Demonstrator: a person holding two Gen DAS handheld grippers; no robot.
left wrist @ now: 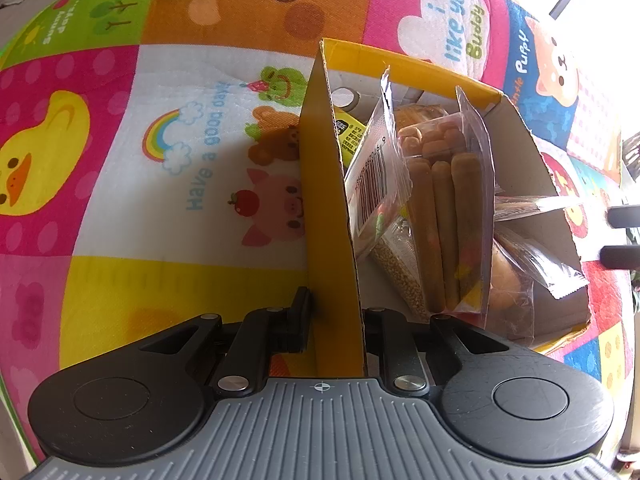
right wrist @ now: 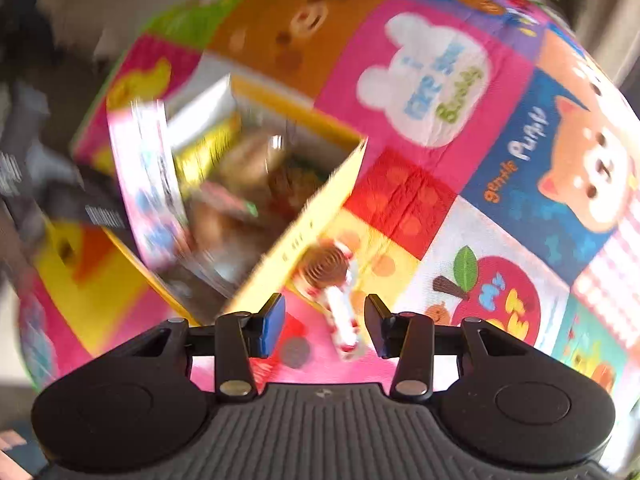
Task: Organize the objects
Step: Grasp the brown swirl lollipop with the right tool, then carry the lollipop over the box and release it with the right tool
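Observation:
A yellow cardboard box (left wrist: 324, 208) stands on a cartoon play mat, holding several snack packets: a clear bag of brown sticks (left wrist: 444, 216), a barcoded packet (left wrist: 374, 184) and wrapped buns (left wrist: 512, 284). My left gripper (left wrist: 336, 320) is shut on the box's left wall, one finger outside and one inside. In the blurred right wrist view the box (right wrist: 296, 236) lies ahead to the left with a pink packet (right wrist: 148, 184) sticking out. My right gripper (right wrist: 325, 324) is open and empty above the mat; a red-and-white wrapped snack (right wrist: 340, 320) lies between its fingers on the mat.
The colourful play mat (left wrist: 120, 160) spreads all round the box and shows in the right wrist view (right wrist: 500, 184). The right gripper's dark fingers (left wrist: 622, 236) show at the left wrist view's right edge. Grey floor lies beyond the mat's far edge.

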